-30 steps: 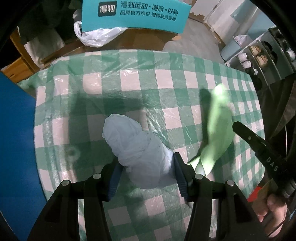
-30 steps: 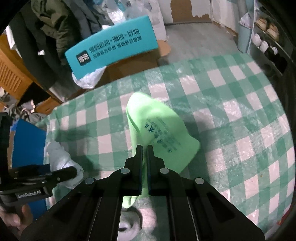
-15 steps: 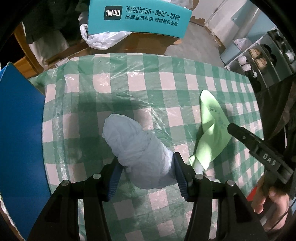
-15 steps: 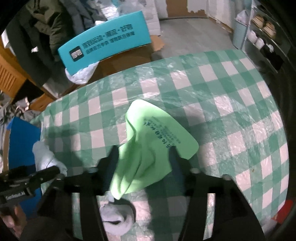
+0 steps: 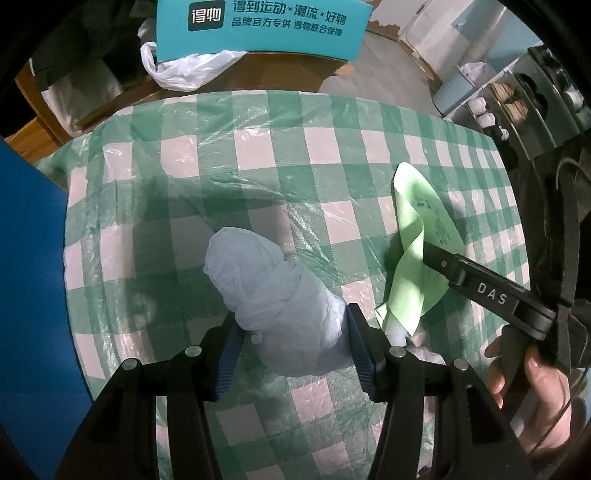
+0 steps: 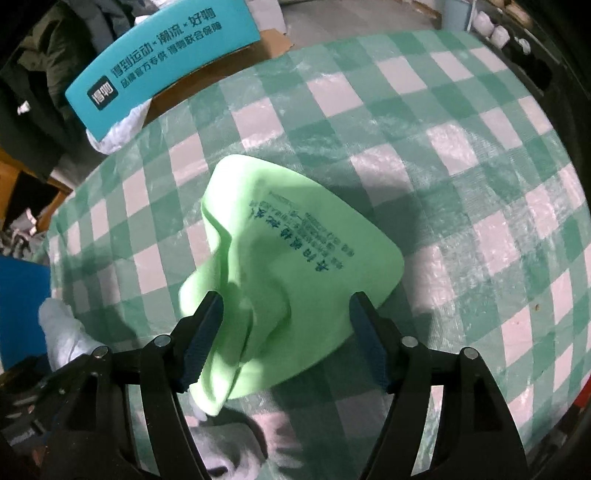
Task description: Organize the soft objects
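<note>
Left tongs (image 5: 291, 354): clamped on a pale blue cloth bundle (image 5: 273, 291) above the checked tabletop (image 5: 258, 155). Right tongs (image 6: 286, 339): jaws just opened wide, pads clear of the green cloth (image 6: 291, 258), which lies crumpled between them on the tabletop.

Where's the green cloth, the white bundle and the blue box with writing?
green cloth (image 6: 295, 266): right wrist view, its printed middle.
white bundle (image 5: 273, 288): left wrist view, its wrapped middle.
blue box (image 5: 258, 33): left wrist view, its lettered side.
</note>
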`<state>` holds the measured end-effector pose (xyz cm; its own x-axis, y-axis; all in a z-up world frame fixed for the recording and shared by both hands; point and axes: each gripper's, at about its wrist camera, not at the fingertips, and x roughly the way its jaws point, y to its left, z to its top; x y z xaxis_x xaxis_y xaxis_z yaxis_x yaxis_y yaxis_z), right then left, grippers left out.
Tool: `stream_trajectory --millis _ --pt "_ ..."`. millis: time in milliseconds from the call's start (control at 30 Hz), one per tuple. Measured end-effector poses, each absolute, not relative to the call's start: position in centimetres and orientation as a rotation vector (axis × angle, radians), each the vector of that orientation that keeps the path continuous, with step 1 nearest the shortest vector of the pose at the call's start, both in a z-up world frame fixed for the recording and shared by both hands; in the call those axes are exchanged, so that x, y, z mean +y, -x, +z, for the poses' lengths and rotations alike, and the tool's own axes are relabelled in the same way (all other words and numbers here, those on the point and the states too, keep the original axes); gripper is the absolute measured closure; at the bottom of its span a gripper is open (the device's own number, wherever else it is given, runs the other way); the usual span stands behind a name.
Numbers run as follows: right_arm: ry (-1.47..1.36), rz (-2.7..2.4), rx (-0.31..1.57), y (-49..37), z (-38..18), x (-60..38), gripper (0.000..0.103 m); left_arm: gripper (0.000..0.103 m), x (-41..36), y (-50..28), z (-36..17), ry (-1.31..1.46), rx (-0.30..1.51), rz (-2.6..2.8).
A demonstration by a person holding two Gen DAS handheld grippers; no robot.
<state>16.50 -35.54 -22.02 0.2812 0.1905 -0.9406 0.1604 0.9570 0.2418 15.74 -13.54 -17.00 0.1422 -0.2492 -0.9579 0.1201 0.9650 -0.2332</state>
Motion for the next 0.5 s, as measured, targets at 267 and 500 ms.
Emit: stream_trajectory --millis 267,500 --pt "-0.157 0.024 1.303 -17.5 -22.3 -32.5 0.031 0.048 -13.3 -16.0 -17.3 0.104 1.409 -0.267" --pt "-0.051 0.003 1.321 -17.7 -22.6 -31.1 0.033 0.048 -13.5 -16.0 -17.4 0.106 1.414 -0.285"
